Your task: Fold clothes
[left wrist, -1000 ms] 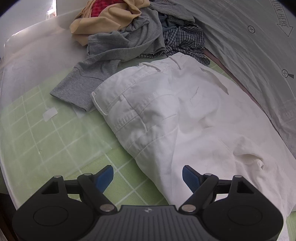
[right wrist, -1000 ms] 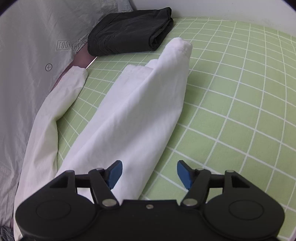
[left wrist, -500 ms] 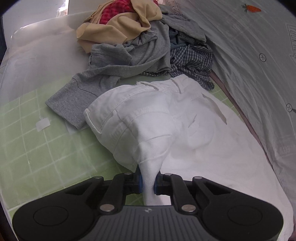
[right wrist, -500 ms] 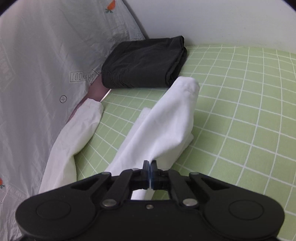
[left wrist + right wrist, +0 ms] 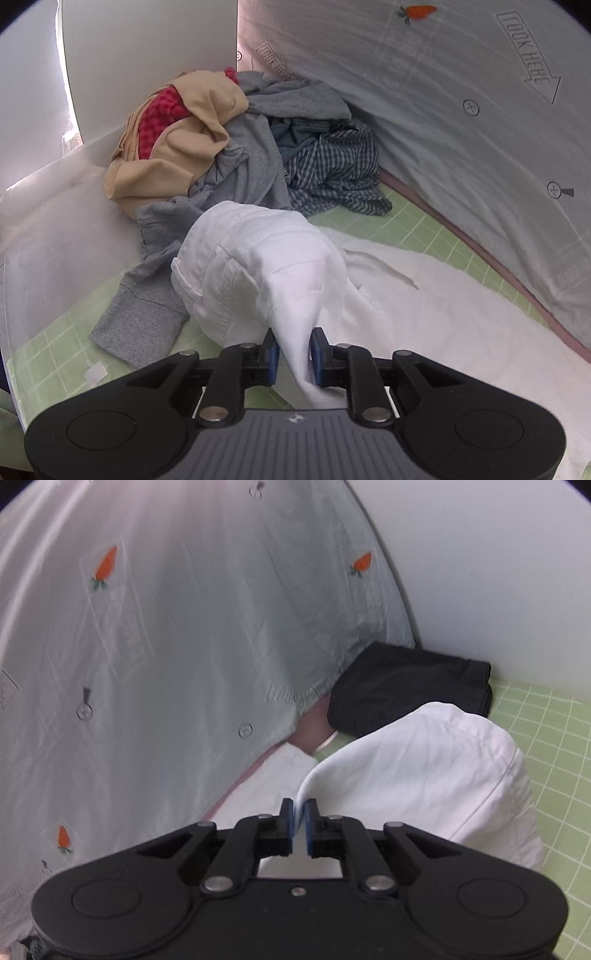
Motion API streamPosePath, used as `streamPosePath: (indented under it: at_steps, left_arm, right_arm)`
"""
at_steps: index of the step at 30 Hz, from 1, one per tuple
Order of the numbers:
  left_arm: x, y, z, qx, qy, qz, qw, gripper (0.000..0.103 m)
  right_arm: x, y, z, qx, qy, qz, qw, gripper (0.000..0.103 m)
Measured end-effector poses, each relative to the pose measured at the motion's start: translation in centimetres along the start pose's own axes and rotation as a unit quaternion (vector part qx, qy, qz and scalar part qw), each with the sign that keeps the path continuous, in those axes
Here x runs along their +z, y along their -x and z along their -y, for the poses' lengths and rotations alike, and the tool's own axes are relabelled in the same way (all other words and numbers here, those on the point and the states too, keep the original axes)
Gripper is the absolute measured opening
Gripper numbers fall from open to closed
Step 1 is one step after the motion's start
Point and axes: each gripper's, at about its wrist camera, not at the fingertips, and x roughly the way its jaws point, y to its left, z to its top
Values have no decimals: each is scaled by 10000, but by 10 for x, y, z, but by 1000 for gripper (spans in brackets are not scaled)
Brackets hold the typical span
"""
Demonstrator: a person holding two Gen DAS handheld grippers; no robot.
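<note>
Lifting together, the left claw (image 5: 293,349) and right claw (image 5: 299,827), wide open a second ago, now pinch the white trousers (image 5: 266,273) at waist and leg, raising both ends off the green gridded mat (image 5: 55,354) — a fold looks underway. Beyond: unfolded clothes pile (image 5: 236,147), folded black garment (image 5: 410,686) in the far corner, carrot-print sheet (image 5: 166,627).

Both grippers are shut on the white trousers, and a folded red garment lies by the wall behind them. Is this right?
Not quite: in the right wrist view the folded garment by the wall is black, not red. Both the left gripper and right gripper are shut on the white trousers.
</note>
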Motion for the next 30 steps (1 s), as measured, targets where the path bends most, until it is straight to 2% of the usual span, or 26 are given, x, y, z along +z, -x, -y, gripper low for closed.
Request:
streamPosePath:
  at_steps: [1, 2, 3, 5, 10, 13, 14, 15, 16, 17, 23, 27, 30]
  left_arm:
    - [-6, 0, -5, -78, 69, -71, 9999, 31]
    - [-13, 3, -12, -151, 191, -72, 9997, 40]
    - [-19, 5, -19, -171, 299, -65, 9994, 48]
    - [-32, 9, -31, -202, 470, -81, 9987, 51]
    - [-59, 2, -53, -222, 694, -473, 9962, 51]
    - [-66, -4, -59, -312, 1017, -626, 9924, 51]
    - [-67, -4, -60, -350, 1124, -618, 9911, 55]
    - [-68, -6, -59, -374, 1187, -628, 9902, 62]
    - [-69, -9, -57, -383, 1202, -659, 9898, 64]
    - [-70, -11, -54, -380, 1192, -686, 9898, 65]
    - [-77, -16, -45, -370, 1231, -935, 9873, 69]
    - [-82, -11, -38, -549, 1039, -991, 9881, 81]
    - [-84, -20, -36, -508, 1060, -1042, 9876, 81]
  right_arm:
    - [-6, -12, -1, -171, 47, -221, 9996, 12]
    - [-12, -14, 2, -201, 16, -308, 9993, 14]
    - [-17, -12, 7, -190, -53, -319, 9993, 23]
    - [-31, -4, 21, -271, -210, -378, 9987, 34]
    - [-63, 1, 63, -572, -600, -797, 9934, 33]
    - [-76, -5, 73, -575, -792, -1000, 9902, 33]
    - [-79, -8, 75, -523, -874, -1054, 9892, 34]
    - [-81, -12, 75, -487, -940, -1081, 9885, 35]
    - [-82, -17, 75, -454, -1004, -1103, 9878, 36]
    - [-83, -22, 73, -449, -1013, -1131, 9874, 41]
    - [-83, -54, 58, -634, -855, -1241, 9865, 41]
    - [-77, -63, 54, -711, -840, -1224, 9864, 46]
    - [-73, -66, 52, -725, -739, -1215, 9872, 46]
